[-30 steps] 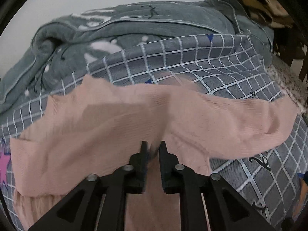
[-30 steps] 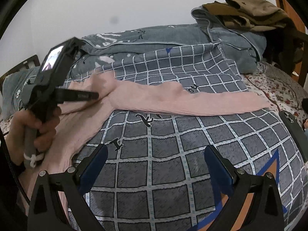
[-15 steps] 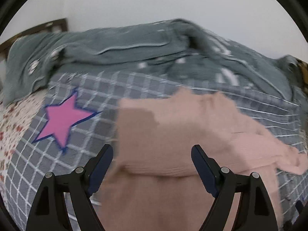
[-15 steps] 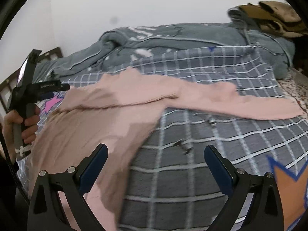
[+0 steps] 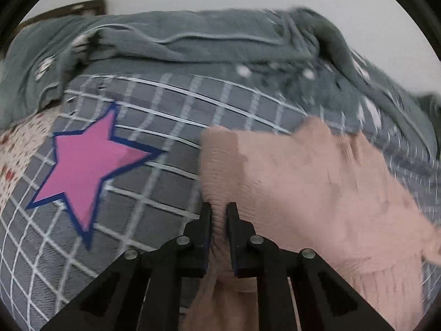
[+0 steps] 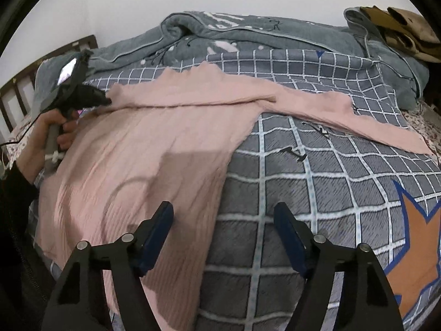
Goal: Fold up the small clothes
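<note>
A pink knit top (image 6: 154, 149) lies spread on the grey checked bedspread (image 6: 317, 182), one sleeve (image 6: 358, 115) stretched to the right. In the left wrist view my left gripper (image 5: 219, 212) is shut on the left edge of the pink top (image 5: 303, 176). It also shows in the right wrist view (image 6: 106, 100), pinching the top's left shoulder. My right gripper (image 6: 223, 215) is open and empty, hovering over the top's right side near its hem edge.
A rumpled grey-blue duvet (image 6: 248, 33) lies along the back of the bed. Brown clothes (image 6: 399, 27) are piled at the back right. A dark headboard (image 6: 16, 88) stands at the left. A pink star (image 5: 85, 165) and an orange star (image 6: 413, 237) are printed on the bedspread.
My left gripper let go of the top's middle, opened, moved to its left edge and shut on it. My right gripper moved left over the garment's body and stayed open.
</note>
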{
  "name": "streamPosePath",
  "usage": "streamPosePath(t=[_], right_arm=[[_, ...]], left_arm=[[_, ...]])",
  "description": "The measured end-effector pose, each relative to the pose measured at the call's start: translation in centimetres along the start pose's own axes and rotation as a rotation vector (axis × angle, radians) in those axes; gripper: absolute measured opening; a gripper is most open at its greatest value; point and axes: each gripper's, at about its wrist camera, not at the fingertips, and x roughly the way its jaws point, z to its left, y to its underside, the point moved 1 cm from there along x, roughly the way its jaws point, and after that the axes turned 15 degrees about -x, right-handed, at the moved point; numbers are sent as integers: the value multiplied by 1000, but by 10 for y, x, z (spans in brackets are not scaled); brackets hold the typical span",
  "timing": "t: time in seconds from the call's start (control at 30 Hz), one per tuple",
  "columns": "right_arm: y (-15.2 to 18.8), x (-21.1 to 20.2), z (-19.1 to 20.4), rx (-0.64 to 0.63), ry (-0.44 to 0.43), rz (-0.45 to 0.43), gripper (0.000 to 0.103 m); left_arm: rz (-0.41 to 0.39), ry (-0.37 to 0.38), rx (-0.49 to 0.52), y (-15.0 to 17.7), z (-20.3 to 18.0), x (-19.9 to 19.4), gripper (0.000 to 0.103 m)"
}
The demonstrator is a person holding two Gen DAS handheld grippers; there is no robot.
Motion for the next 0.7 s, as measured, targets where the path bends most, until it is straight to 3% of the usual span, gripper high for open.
streamPosePath(t=[0.13,0.23,0.3,0.4,0.47,0.5,0.53,0.57,0.6,0.7], right_arm=[[2,-2,5,14,-6,6,70],[4,-3,11,6,-18,6,70],[7,-2,14,2,-13,11,70],[14,-1,17,18,-15,5,70],[17,-2,20,10,0,-5,68],[16,-2,21,4,2,-11,56],[17,-3,24,-9,-8,-29,27],[17,-5,25,-19,-24,-40,12],[17,-6,25,-30,-33,-49,6],[20,-22,14,1,16,-125,5]], left_arm=[[-69,-86,16,1,24,-10,7],[20,-3,0,12,43,-15,7],[42,8,21,21,47,-21,7],[11,-10,82,36,43,-32,24],[-18,-22,84,45,46,-40,46],[-32,-28,78,46,48,-43,51],[-47,-28,63,47,51,-47,58],[-51,-14,46,47,56,-49,58],[-50,12,20,46,60,-52,59],[-54,58,-38,42,67,-57,61]])
